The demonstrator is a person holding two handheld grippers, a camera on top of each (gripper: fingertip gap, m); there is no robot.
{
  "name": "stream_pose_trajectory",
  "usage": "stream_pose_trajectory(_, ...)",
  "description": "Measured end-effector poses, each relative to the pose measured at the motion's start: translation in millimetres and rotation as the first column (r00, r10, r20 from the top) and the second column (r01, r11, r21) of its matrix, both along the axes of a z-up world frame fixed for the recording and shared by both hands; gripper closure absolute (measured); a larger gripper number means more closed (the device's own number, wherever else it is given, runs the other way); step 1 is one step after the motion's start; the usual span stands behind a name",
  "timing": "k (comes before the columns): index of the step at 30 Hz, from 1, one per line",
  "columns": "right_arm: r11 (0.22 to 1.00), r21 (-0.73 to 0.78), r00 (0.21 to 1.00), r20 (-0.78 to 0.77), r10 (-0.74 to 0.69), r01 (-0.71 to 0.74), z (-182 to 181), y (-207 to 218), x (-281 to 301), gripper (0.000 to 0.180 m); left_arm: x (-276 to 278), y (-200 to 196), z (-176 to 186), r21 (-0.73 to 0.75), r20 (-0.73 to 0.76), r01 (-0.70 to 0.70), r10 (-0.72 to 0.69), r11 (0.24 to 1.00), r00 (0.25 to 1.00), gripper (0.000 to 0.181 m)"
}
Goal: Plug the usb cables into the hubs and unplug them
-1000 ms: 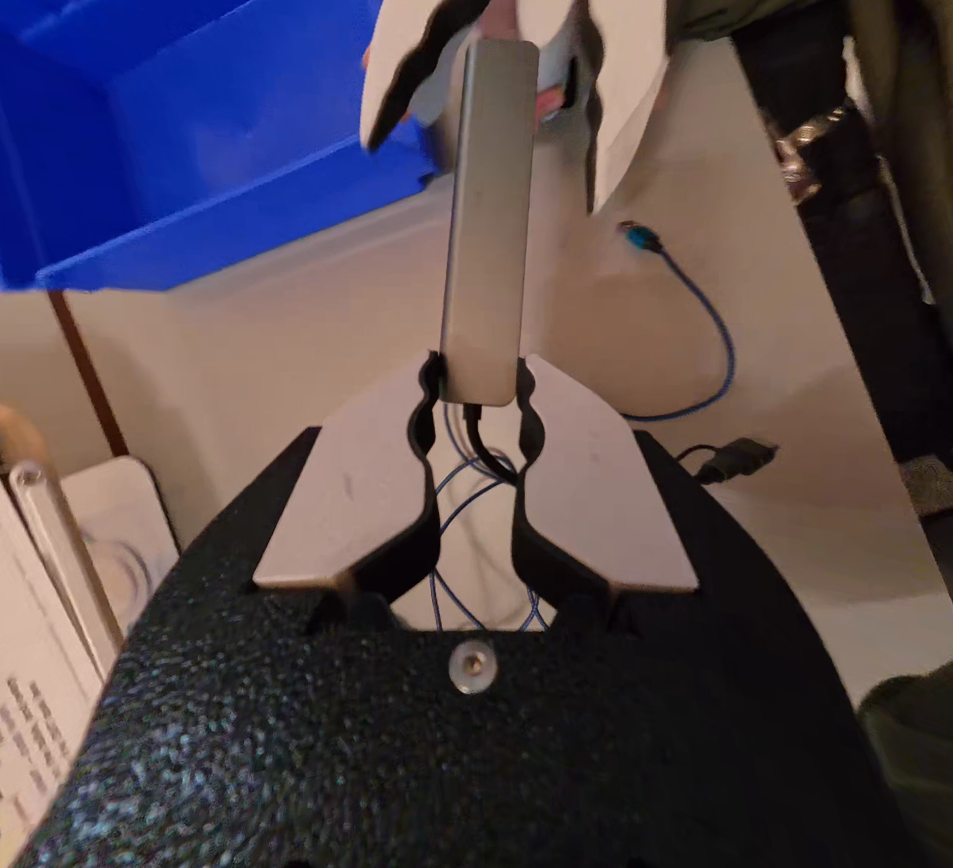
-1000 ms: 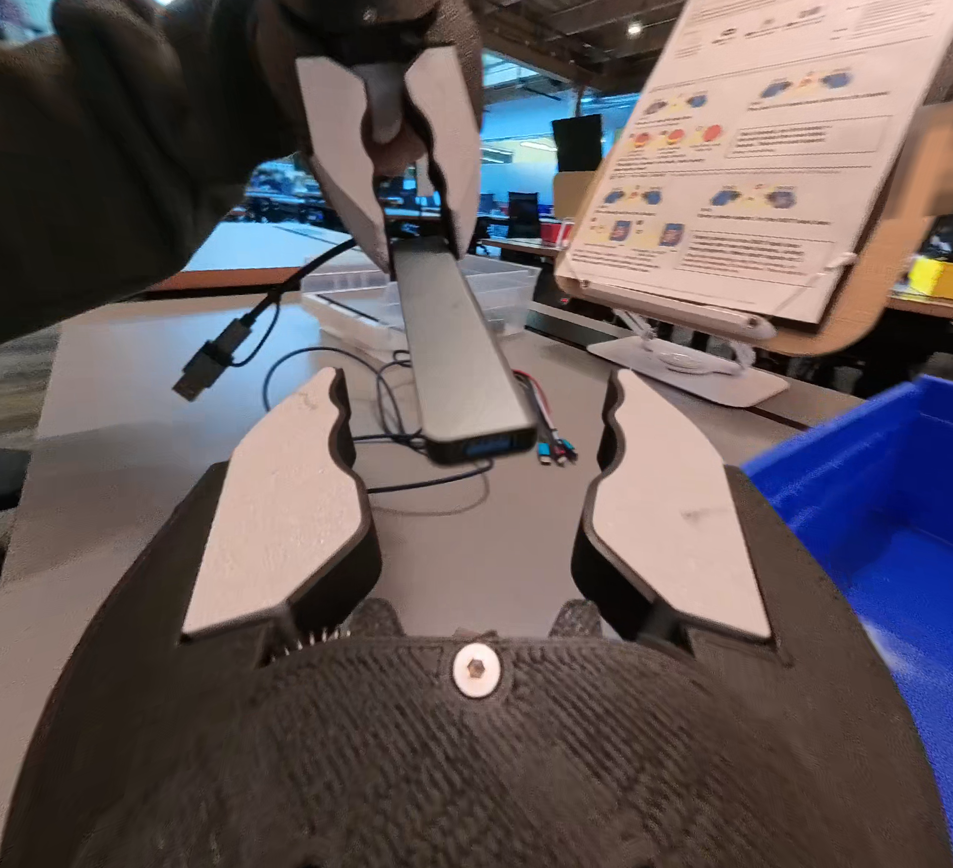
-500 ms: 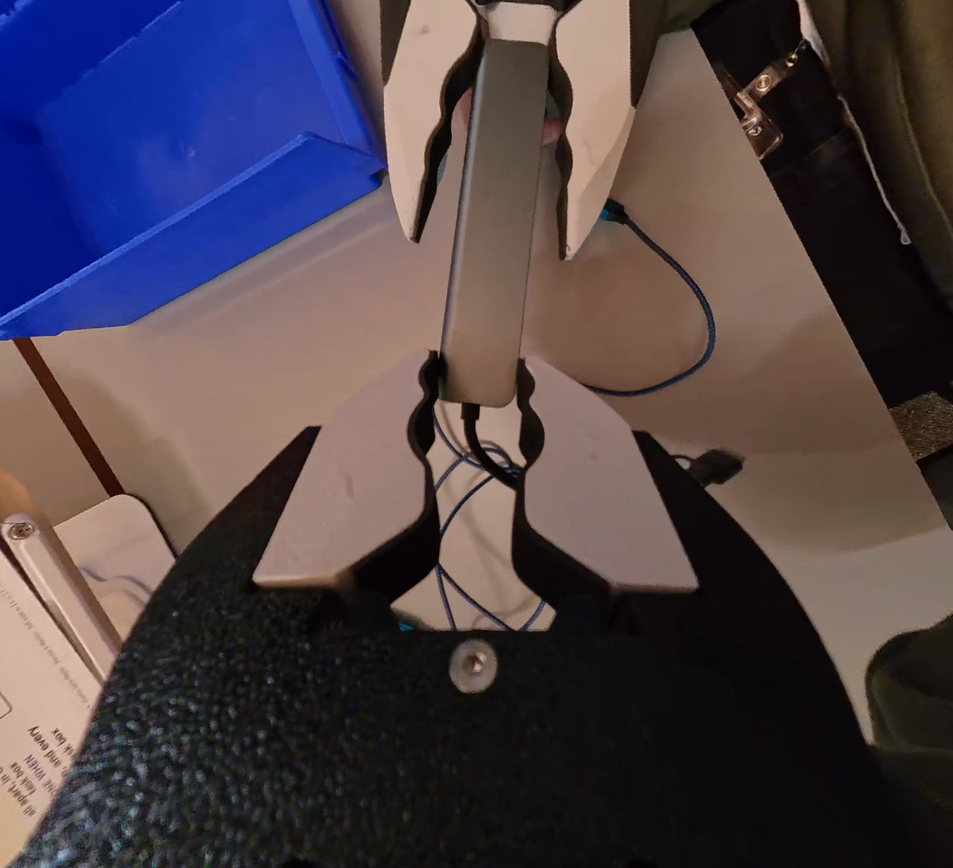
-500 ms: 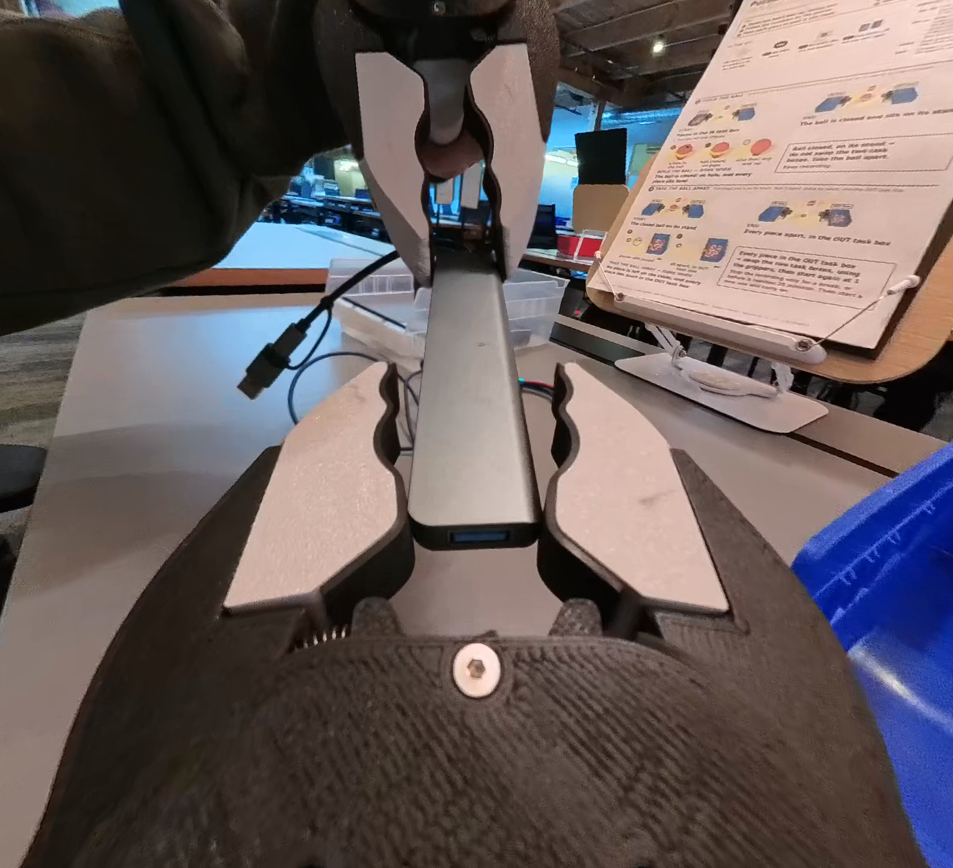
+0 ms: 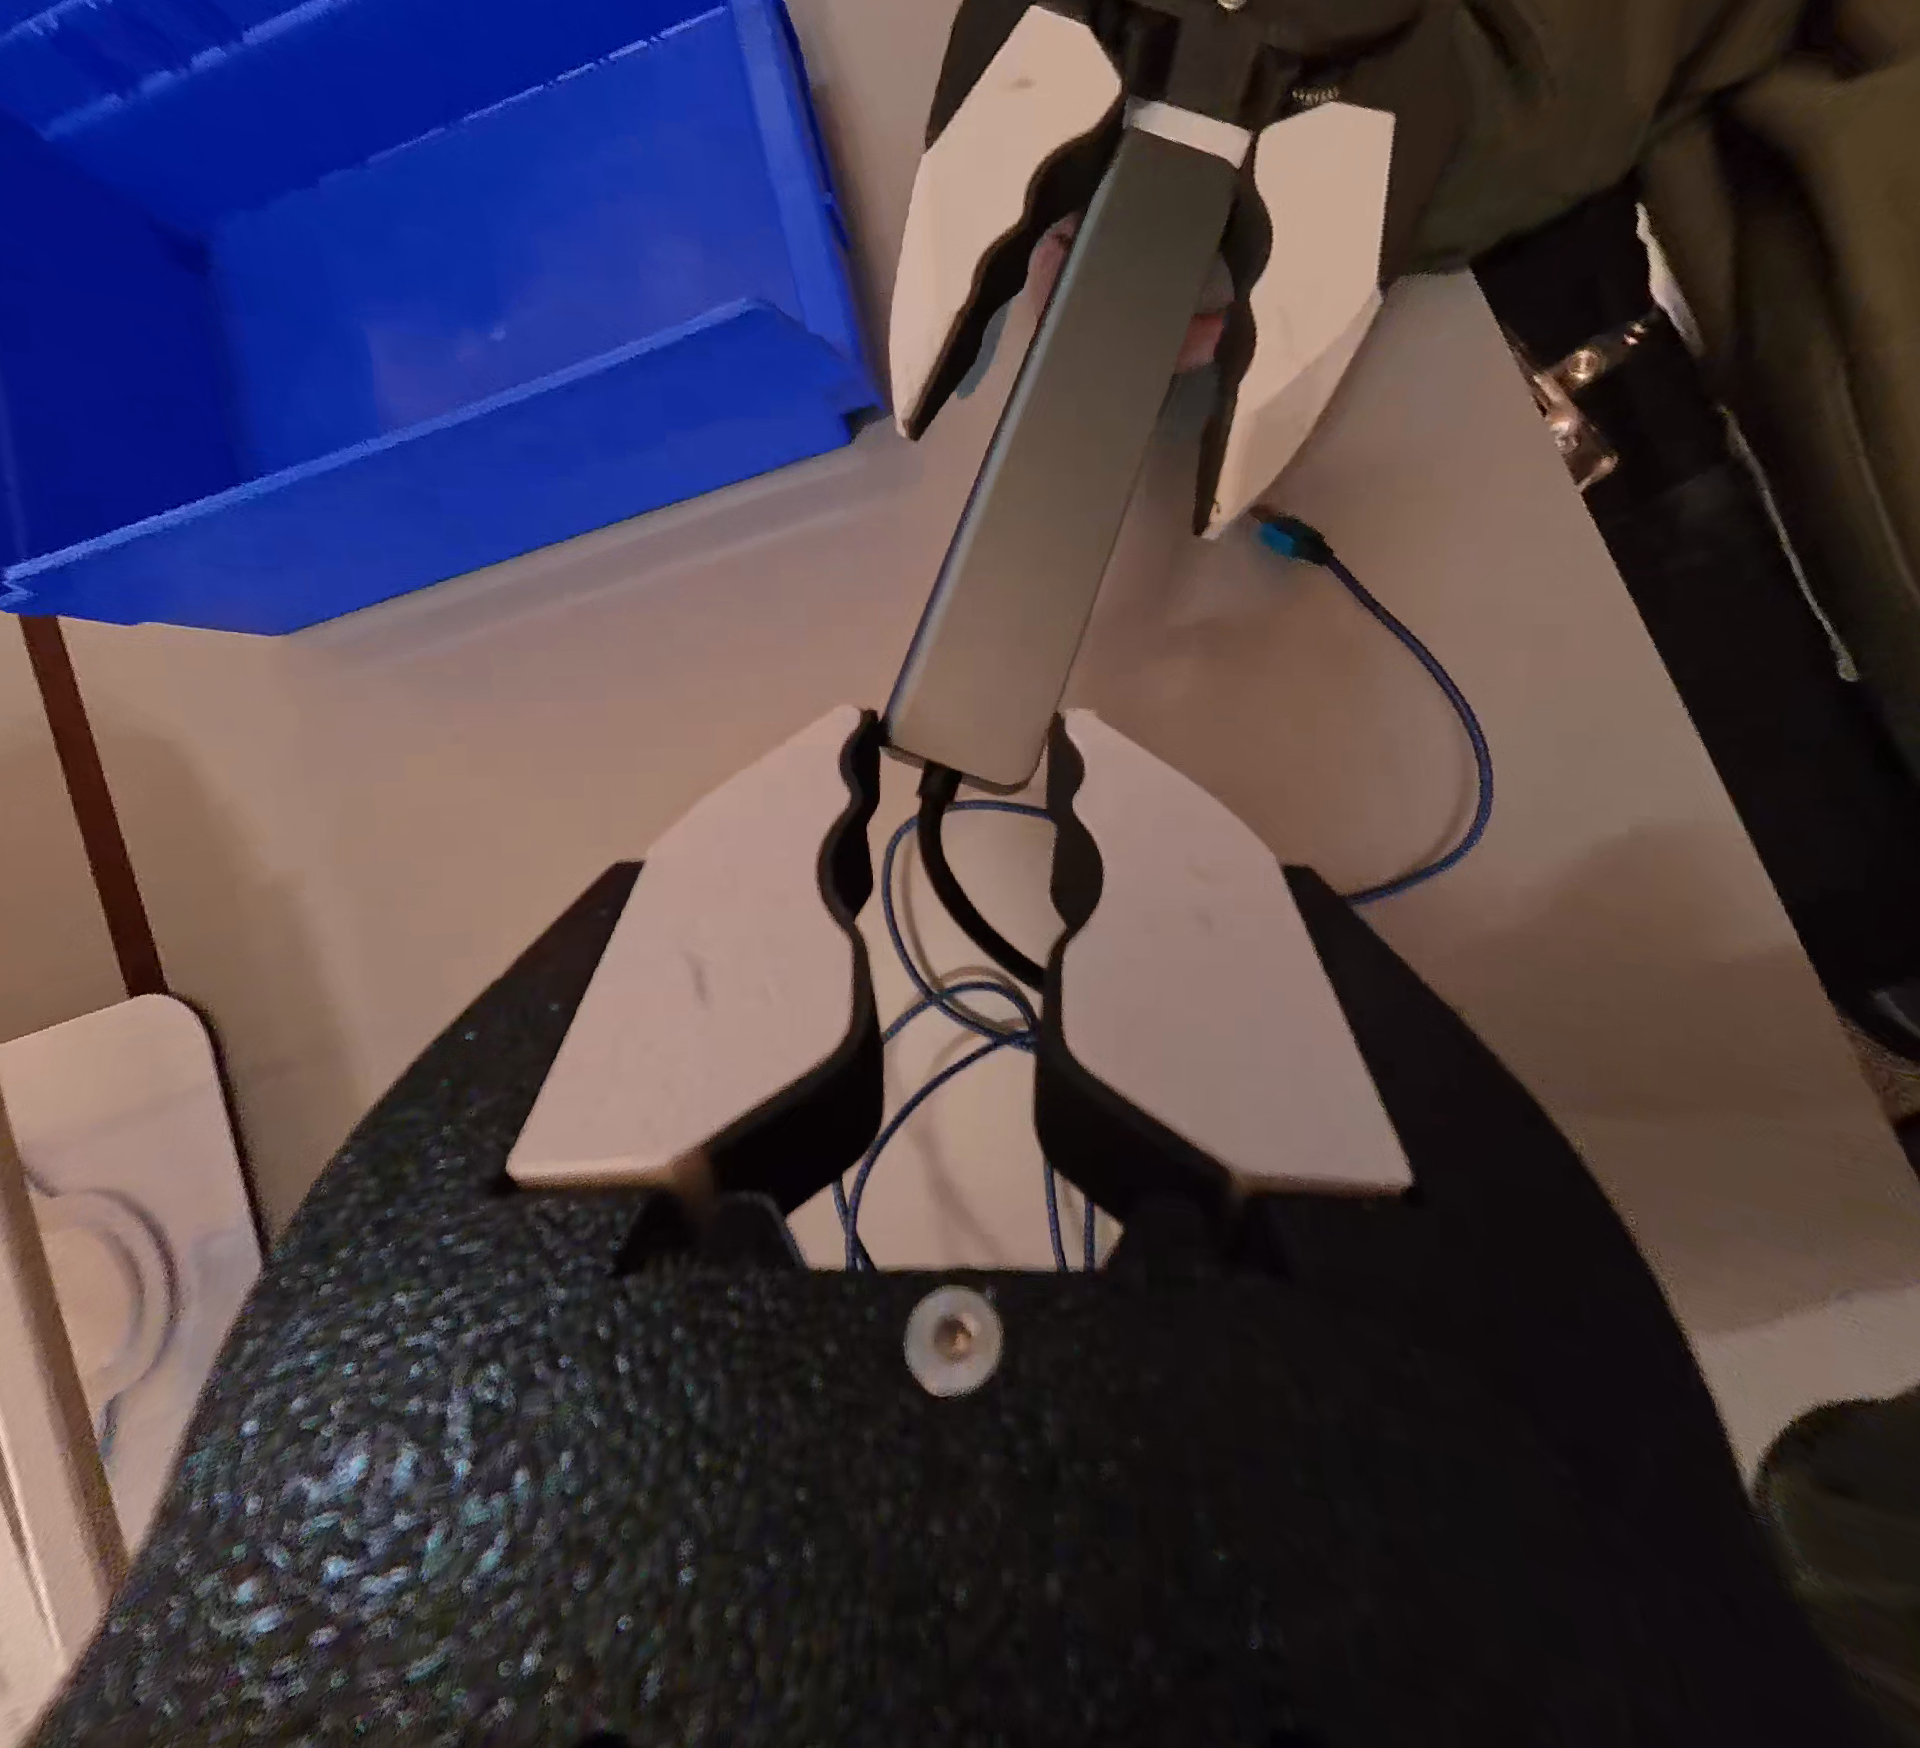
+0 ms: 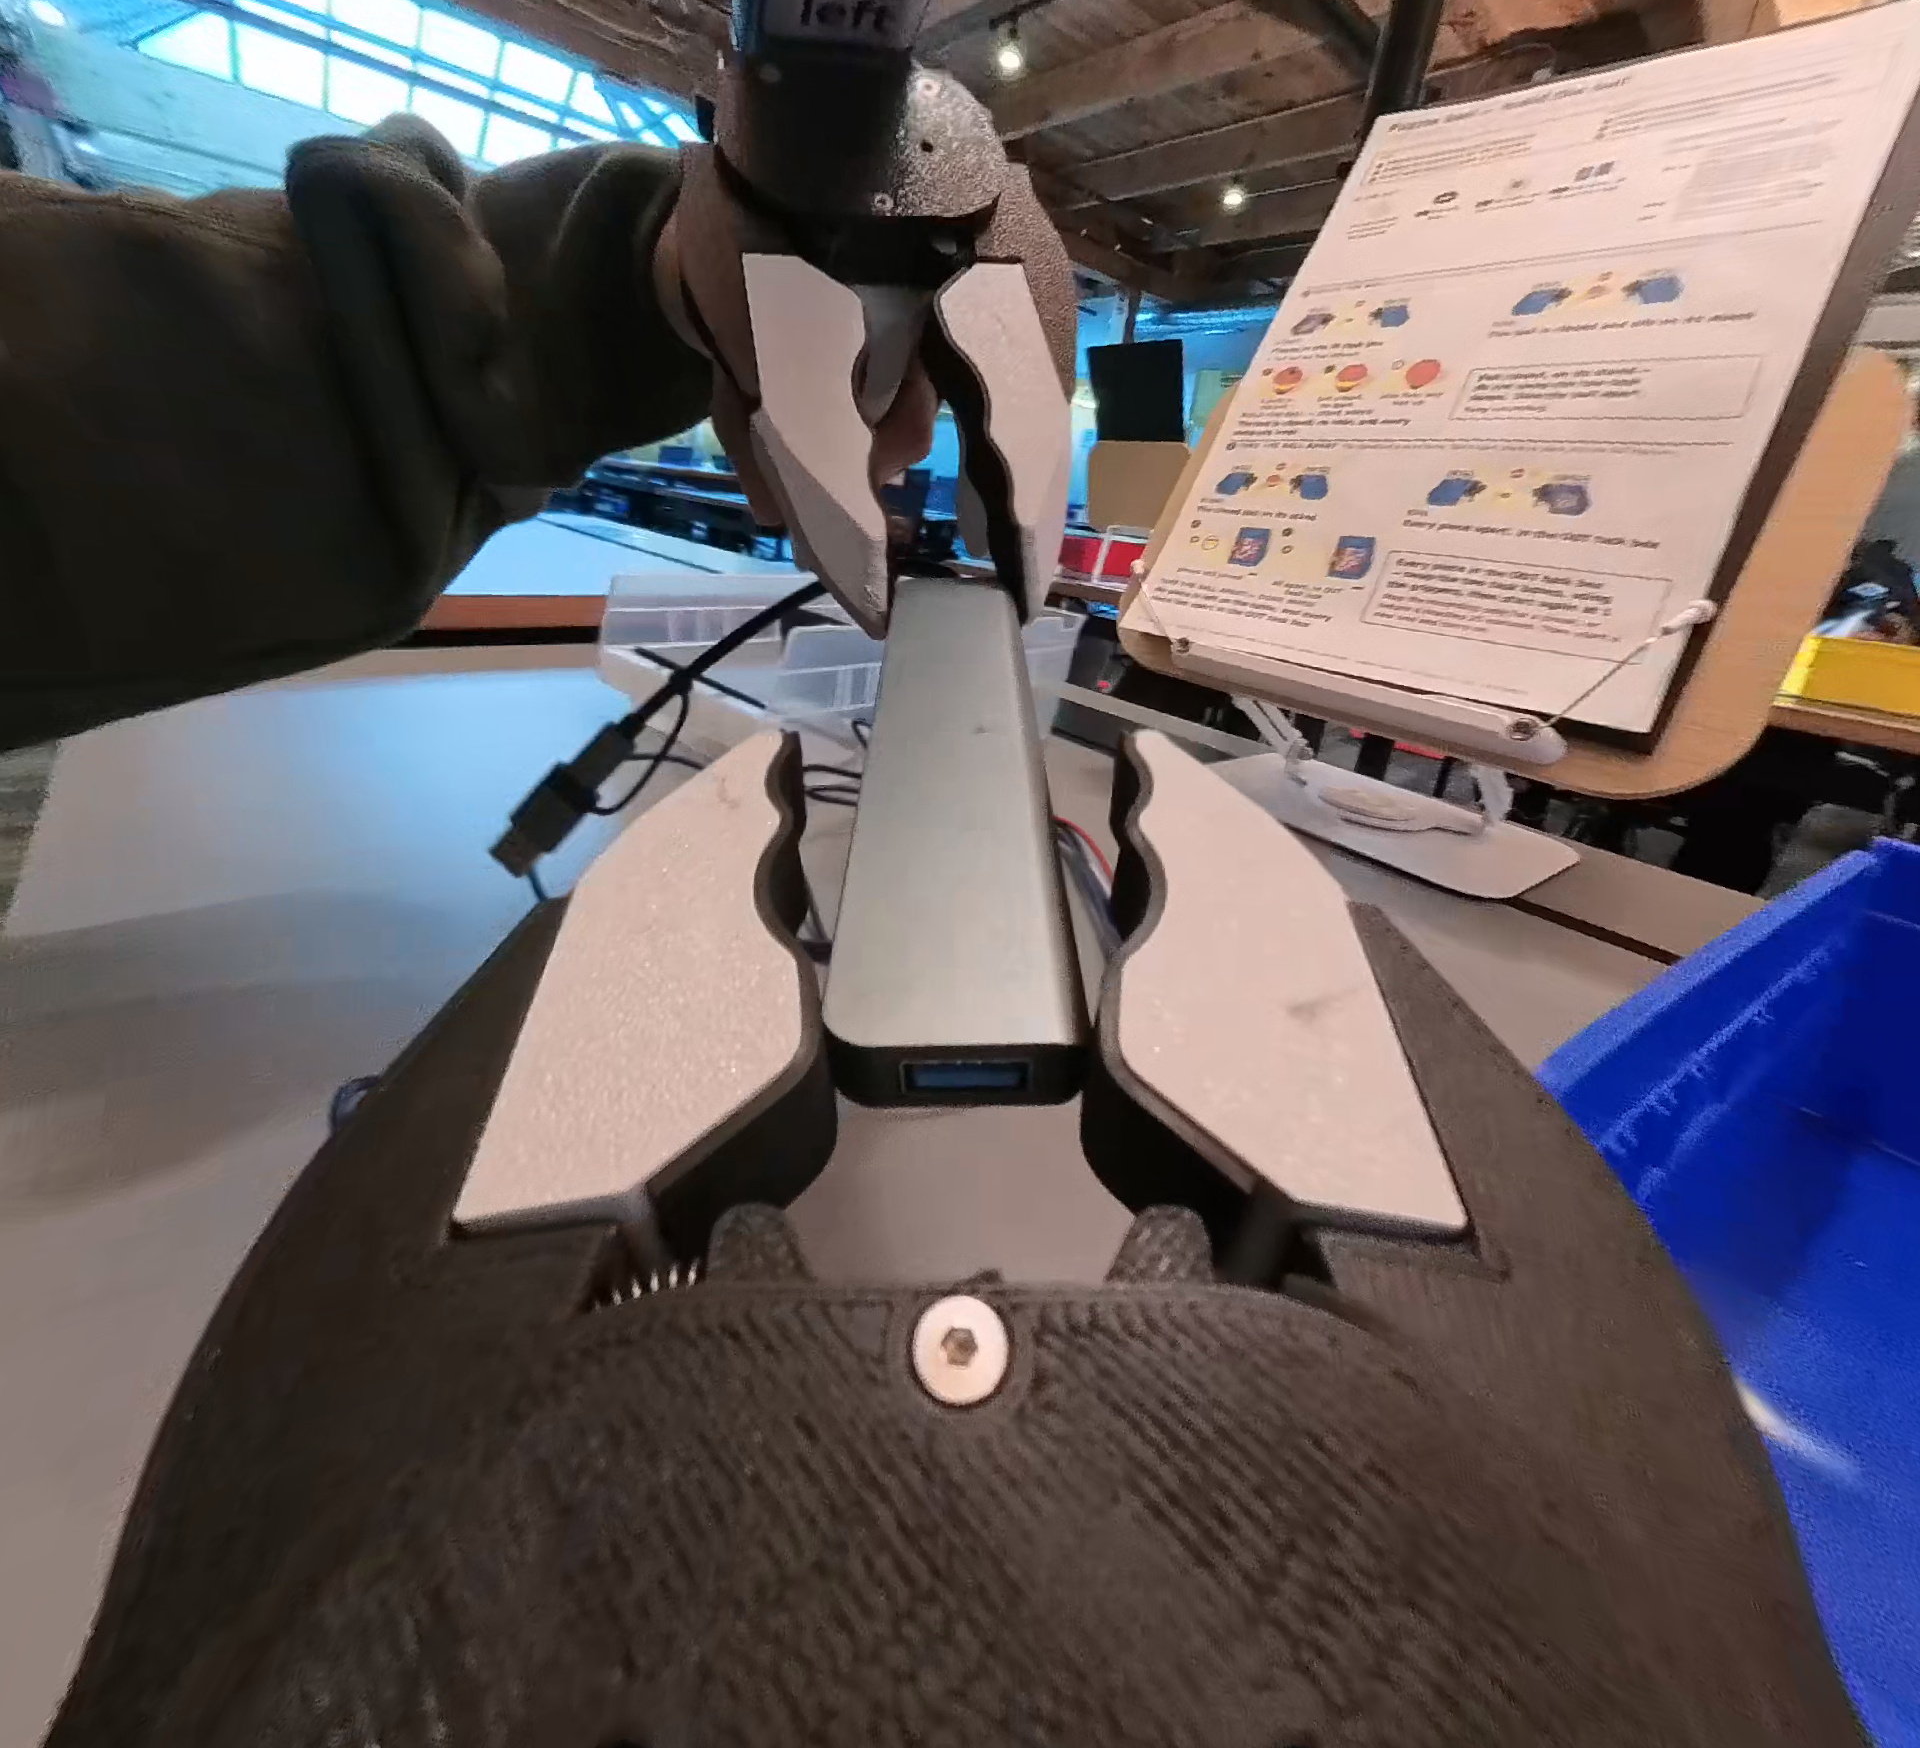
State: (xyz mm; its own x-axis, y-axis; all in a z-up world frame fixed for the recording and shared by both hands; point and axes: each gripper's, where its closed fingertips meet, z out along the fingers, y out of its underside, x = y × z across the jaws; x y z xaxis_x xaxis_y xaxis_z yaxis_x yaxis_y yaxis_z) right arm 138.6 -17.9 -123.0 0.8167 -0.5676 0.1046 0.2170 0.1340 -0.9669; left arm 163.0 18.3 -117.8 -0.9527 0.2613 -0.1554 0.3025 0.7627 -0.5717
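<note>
A slim grey USB hub is held in the air between both grippers. My left gripper is shut on its cable end, where the hub's black cable leaves. My right gripper is shut on the other end, which sits deep between its fingers with a blue port facing the camera. The right gripper shows at the top of the left wrist view, and the left gripper shows at the top of the right wrist view. The hub's black plug hangs free. A blue braided cable lies on the table with its plug loose.
A blue bin stands at the table's edge and also shows in the right wrist view. An instruction sheet on a stand is behind it. A clear plastic box and several more cable ends lie farther back. A person's sleeve reaches in. The grippers' ends are close to 5 centimetres from one another.
My right gripper moved in around the hub's free end and closed on it. The hub now sits deeper in its jaws and leans to the right in the left wrist view.
</note>
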Motion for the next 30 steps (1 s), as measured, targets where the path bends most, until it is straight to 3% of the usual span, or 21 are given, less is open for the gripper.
stream_pose_trajectory(15,0.998,-0.015,0.998,0.004,0.068,-0.068,-3.8,12.5,-9.2,0.126,-6.5,8.5,16.5,-0.029,-0.006,0.019,-0.019,0.999,1.0,0.152)
stream_pose_trajectory(30,0.995,0.034,0.995,0.041,-0.091,0.089,9.1,-9.6,2.3,0.141,15.0,-5.1,17.5,-0.161,-0.042,-0.074,0.068,0.984,0.997,0.155)
